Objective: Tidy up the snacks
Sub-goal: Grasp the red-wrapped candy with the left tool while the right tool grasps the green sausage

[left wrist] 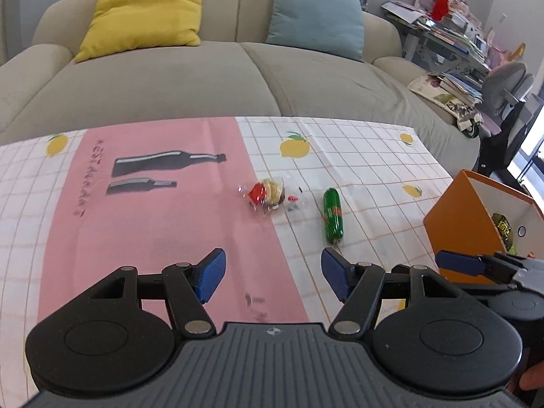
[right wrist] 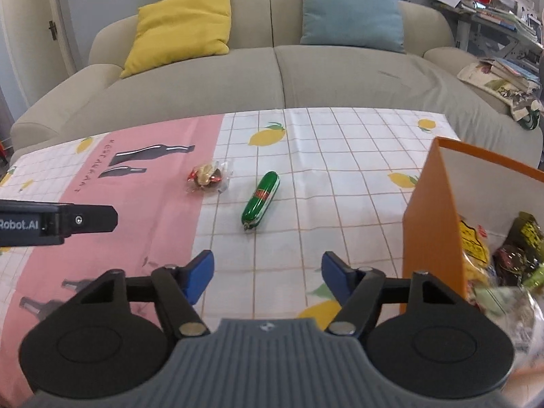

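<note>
Both the left tongs (left wrist: pixel 273 273) and right tongs (right wrist: pixel 268 273) gape wide, holding nothing. The green sausage (right wrist: pixel 260 200) and clear-wrapped snack (right wrist: pixel 208 176) lie mid-table (right wrist: pixel 340 176). More packets fill the orange box (right wrist: pixel 431 224) at the table's right edge.

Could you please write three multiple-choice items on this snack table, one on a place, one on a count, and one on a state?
1. Where does the green sausage stick lie?
A. on the white checked part of the tablecloth
B. inside the orange box
C. on the sofa

2. How many snacks lie loose on the cloth?
A. one
B. two
C. four

3. How do the left gripper and right gripper stand?
A. both shut
B. one shut on a snack
C. both open, holding nothing

Answers: 1 A, it lies on the checks, left of the orange box. 2 B, only the sausage and the clear-wrapped candy packet. 3 C, the blue pads of each are wide apart with only cloth between.
</note>
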The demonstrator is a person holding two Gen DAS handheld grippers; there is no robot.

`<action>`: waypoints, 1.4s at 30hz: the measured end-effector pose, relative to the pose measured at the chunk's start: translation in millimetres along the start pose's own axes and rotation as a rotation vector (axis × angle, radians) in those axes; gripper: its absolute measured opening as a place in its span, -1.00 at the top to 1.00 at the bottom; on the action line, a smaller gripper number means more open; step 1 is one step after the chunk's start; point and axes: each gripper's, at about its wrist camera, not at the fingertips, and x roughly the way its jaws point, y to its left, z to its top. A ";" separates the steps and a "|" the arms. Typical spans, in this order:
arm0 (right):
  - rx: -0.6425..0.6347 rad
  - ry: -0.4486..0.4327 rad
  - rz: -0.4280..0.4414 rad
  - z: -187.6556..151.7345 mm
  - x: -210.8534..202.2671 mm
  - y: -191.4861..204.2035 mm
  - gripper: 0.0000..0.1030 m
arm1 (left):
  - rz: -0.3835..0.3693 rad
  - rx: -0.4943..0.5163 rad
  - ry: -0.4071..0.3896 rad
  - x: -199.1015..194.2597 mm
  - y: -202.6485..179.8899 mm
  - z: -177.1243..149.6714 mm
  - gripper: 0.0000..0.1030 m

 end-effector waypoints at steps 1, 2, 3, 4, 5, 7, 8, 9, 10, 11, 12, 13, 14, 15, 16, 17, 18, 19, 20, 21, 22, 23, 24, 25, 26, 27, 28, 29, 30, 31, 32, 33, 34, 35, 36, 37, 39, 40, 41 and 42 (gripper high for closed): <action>0.005 0.005 0.002 4.1 6.4 -0.3 -0.25 | -0.004 0.010 0.002 5.4 0.8 3.2 -0.46; 0.013 0.006 0.002 8.2 12.6 -0.7 -0.25 | -0.009 0.019 0.003 11.1 1.7 6.4 -0.46; 0.020 0.006 0.004 11.9 18.1 -0.9 -0.25 | -0.017 0.027 0.000 16.7 2.8 10.0 -0.46; 0.027 0.009 0.006 15.8 24.9 -0.6 -0.25 | -0.026 0.035 -0.002 22.4 3.9 13.8 -0.46; 0.035 0.012 0.010 19.7 32.0 -0.5 -0.25 | -0.032 0.044 -0.004 27.9 4.6 17.2 -0.46; 0.043 0.014 0.011 26.4 45.6 0.5 -0.23 | -0.042 0.059 -0.009 39.5 6.4 24.1 -0.46; 0.043 0.017 0.009 29.8 52.4 1.5 -0.23 | -0.042 0.062 -0.008 45.5 6.8 27.6 -0.46; 0.042 0.020 0.009 32.3 58.1 2.2 -0.22 | -0.045 0.063 -0.008 51.2 7.5 30.7 -0.46; 0.042 0.022 0.011 34.3 64.2 3.2 -0.21 | -0.052 0.061 -0.009 57.3 8.6 33.9 -0.46; 0.041 0.026 0.014 36.0 70.0 4.4 -0.16 | -0.057 0.061 -0.007 63.7 9.4 36.4 -0.46; 0.038 0.032 0.016 37.5 75.6 5.7 -0.12 | -0.058 0.065 -0.003 70.2 10.4 38.6 -0.46; 0.036 0.038 0.017 38.9 80.9 6.8 -0.12 | -0.054 0.068 0.005 77.6 11.3 40.4 -0.46; 0.034 0.041 0.018 40.2 85.9 7.7 -0.12 | -0.050 0.070 0.013 85.1 12.8 42.4 -0.46; 0.034 0.043 0.018 41.5 90.2 8.4 -0.12 | -0.048 0.068 0.020 91.3 14.5 43.6 -0.46; 0.033 0.044 0.017 42.9 94.7 8.8 -0.12 | -0.047 0.058 0.026 97.4 17.0 44.7 -0.46; 0.035 0.045 0.016 44.4 99.0 9.0 -0.12 | -0.050 0.043 0.032 102.6 19.2 45.5 -0.46; 0.036 0.046 0.014 45.5 103.0 9.2 -0.12 | -0.054 0.024 0.039 107.9 21.4 46.8 -0.46; 0.037 0.048 0.013 46.5 107.7 9.2 -0.12 | -0.058 0.003 0.044 112.7 23.2 48.1 -0.46; 0.038 0.051 0.013 47.1 111.4 9.0 -0.11 | -0.063 -0.019 0.049 117.8 25.4 49.3 -0.46; 0.037 0.055 0.012 47.6 114.8 9.2 -0.09 | -0.069 -0.041 0.056 122.7 26.8 49.7 -0.46; 0.037 0.059 0.012 47.9 118.0 9.3 -0.08 | -0.069 -0.056 0.062 127.0 27.4 50.3 -0.46; 0.036 0.063 0.014 48.1 121.2 9.3 -0.04 | -0.065 -0.066 0.066 131.3 27.5 50.7 -0.46; 0.035 0.070 0.017 48.3 124.7 9.3 0.00 | -0.056 -0.076 0.071 135.6 27.5 51.2 -0.46; 0.036 0.075 0.019 48.3 127.1 9.0 0.01 | -0.045 -0.085 0.076 139.9 27.4 51.6 -0.46; 0.038 0.077 0.022 48.3 129.0 8.7 0.01 | -0.033 -0.094 0.082 143.7 27.4 51.8 -0.46; 0.039 0.078 0.024 48.0 130.2 8.3 0.02 | -0.026 -0.102 0.085 146.6 27.5 51.8 -0.48; 0.040 0.080 0.026 47.9 131.7 8.0 0.02 | -0.024 -0.107 0.082 148.3 27.4 51.4 -0.48; 0.041 0.082 0.029 47.7 132.8 7.8 0.06 | -0.022 -0.109 0.079 149.9 26.6 51.2 -0.48; 0.042 0.084 0.032 47.1 133.0 7.6 0.11 | -0.018 -0.106 0.078 150.6 25.3 50.6 -0.48; 0.043 0.087 0.033 46.6 133.9 7.4 0.13 | -0.013 -0.099 0.075 151.2 23.6 49.8 -0.48; 0.041 0.082 0.034 45.8 133.9 7.3 0.15 | -0.010 -0.092 0.073 151.6 21.9 49.3 -0.47; 0.038 0.079 0.032 45.6 134.2 7.6 0.18 | -0.007 -0.085 0.072 151.8 20.3 48.9 -0.40; 0.034 0.075 0.032 45.2 134.2 7.7 0.20 | -0.009 -0.072 0.069 151.9 18.2 48.3 -0.33; 0.031 0.072 0.033 44.7 134.1 7.5 0.22 | -0.009 -0.059 0.067 151.7 16.3 47.5 -0.22; 0.030 0.069 0.033 44.2 134.2 7.3 0.28 | -0.009 -0.048 0.066 151.9 14.4 47.2 -0.11; 0.025 0.066 0.030 43.5 133.7 7.3 0.33 | -0.009 -0.035 0.066 151.6 12.2 46.4 -0.03; 0.013 0.063 0.027 42.3 132.3 7.1 0.43 | -0.004 -0.016 0.068 150.7 8.7 44.7 0.23; 0.013 0.062 0.031 42.1 132.2 6.6 0.43 | -0.002 -0.016 0.068 150.0 7.9 44.0 0.25; 0.015 0.062 0.034 41.8 132.0 5.9 0.45 | -0.004 -0.024 0.069 149.4 8.2 43.4 0.29; 0.016 0.063 0.037 41.5 131.6 4.9 0.46 | -0.006 -0.033 0.072 148.5 8.7 42.8 0.31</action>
